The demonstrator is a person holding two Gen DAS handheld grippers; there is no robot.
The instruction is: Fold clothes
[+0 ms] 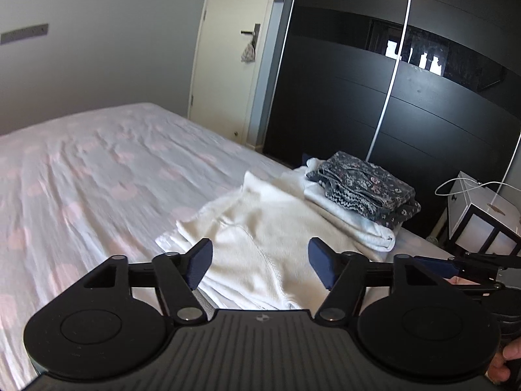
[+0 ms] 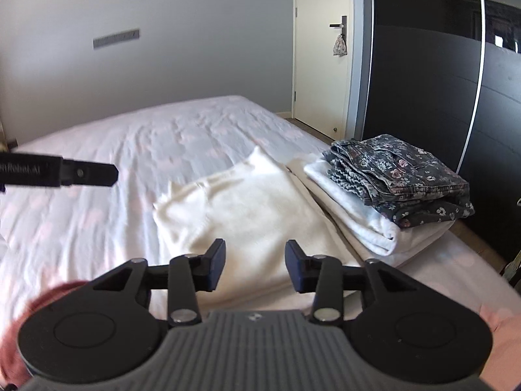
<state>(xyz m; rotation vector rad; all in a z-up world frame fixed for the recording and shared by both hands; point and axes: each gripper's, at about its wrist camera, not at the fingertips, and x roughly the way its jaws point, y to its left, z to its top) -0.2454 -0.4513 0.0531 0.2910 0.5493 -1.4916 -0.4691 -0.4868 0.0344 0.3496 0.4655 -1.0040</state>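
Two hand-held grippers (left [image 1: 260, 260], right [image 2: 255, 265]) open, both empty.

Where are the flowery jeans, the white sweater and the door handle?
flowery jeans [image 2: 407, 176], right wrist view, top of the fold
white sweater [image 2: 247, 205], right wrist view, middle
door handle [image 2: 338, 25], right wrist view, the lever

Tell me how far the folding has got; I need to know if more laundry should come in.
Done: floral jeans lie folded on a folded white garment at the bed's edge. In hand: nothing; the cream sweater lies folded beside the stack, and the left gripper and right gripper are open above it. Left: probably stacking the sweater. No unfolded clothes show.
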